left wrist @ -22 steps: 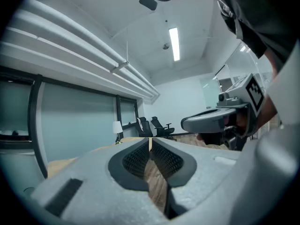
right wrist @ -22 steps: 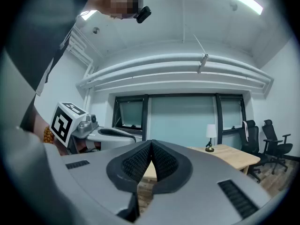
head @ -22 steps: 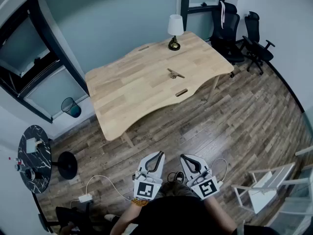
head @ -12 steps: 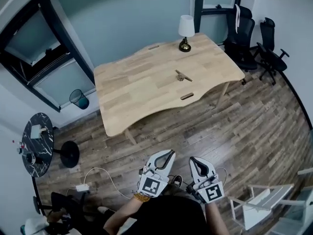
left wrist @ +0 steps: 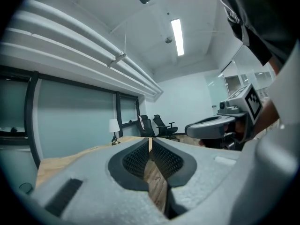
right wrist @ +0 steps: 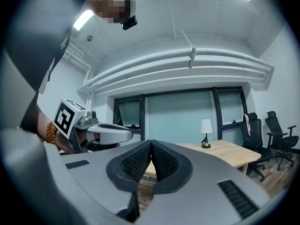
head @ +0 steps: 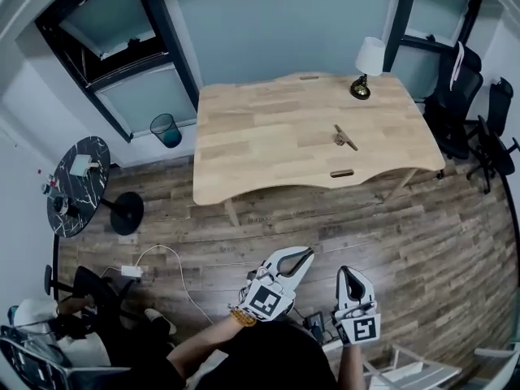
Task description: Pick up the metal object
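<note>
**Operator:** Report the state of the left hand-held gripper point(head: 304, 255).

**Technician:** Jaws pressed together, nothing between them. The right hand-held gripper point(head: 351, 273) is in the same state: jaws pressed together, empty. Both are held over the wooden floor point(head: 422, 234), well apart from the surface point(head: 260, 136).

**Operator:** Locate the metal object.

**Technician:** The metal object point(head: 344, 138) lies on the surface, right of centre. It sits between the lamp point(head: 370, 57) at the far edge and 1 slot point(head: 342, 173) near the front edge. Neither jaw pair touches it.
</note>
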A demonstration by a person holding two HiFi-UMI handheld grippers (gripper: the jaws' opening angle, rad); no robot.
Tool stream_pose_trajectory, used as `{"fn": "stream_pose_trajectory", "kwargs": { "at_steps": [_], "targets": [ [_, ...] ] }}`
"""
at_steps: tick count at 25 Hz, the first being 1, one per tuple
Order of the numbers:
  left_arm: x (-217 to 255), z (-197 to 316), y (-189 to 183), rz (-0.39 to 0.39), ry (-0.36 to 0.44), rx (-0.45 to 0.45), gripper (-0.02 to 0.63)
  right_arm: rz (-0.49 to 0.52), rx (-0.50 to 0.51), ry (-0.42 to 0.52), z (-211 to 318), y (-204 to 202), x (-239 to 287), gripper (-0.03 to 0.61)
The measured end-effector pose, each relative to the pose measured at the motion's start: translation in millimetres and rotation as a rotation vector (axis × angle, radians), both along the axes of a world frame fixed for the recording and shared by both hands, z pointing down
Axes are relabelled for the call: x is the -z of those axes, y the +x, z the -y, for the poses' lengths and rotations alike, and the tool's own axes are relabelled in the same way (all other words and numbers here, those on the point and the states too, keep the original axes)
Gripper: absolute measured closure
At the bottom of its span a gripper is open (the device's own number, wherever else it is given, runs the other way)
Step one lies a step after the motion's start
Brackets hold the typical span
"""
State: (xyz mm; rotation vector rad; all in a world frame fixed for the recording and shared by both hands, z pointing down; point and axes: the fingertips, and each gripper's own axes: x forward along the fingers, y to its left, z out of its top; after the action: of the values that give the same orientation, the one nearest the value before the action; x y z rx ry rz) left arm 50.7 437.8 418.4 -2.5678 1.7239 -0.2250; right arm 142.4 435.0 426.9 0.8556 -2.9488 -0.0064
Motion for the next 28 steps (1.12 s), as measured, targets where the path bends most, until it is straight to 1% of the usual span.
{"fn": "stream_pose_trajectory", "kwargs": {
  "at_steps": [7,10,13,16,22,25,26,28],
  "targets": [
    [-5,57,-14,-0.010,0.009,0.015,0.580,-0.033,0.028,-0.002,59,-15,-7,0.578],
    [-7,91,-25,-0.020,0.006,0.007,0.580,-0.047,0.018,-0.004,93,-27,-7,0.578],
    [-4,132,-33,-0.030,0.005,-0.010,0.580,-0.045,-0.002,0.001,129,-36,5,0.578],
    [4,174,-38,-0.034,0.007,-0.041,0.580,-0.055,-0.025,0.011,168,-42,18,0.578],
    [10,250,-46,-0.048,0.018,-0.131,0.580,-0.060,-0.115,0.028,243,-50,34,0.578],
    [2,278,-45,-0.053,-0.002,-0.175,0.580,-0.069,-0.173,0.014,269,-51,42,0.578],
    [-2,288,-44,-0.042,-0.009,-0.188,0.580,-0.068,-0.190,0.012,277,-49,43,0.578],
    [-6,308,-40,0.006,0.002,-0.215,0.580,-0.045,-0.206,0.028,291,-44,44,0.578]
  ]
}}
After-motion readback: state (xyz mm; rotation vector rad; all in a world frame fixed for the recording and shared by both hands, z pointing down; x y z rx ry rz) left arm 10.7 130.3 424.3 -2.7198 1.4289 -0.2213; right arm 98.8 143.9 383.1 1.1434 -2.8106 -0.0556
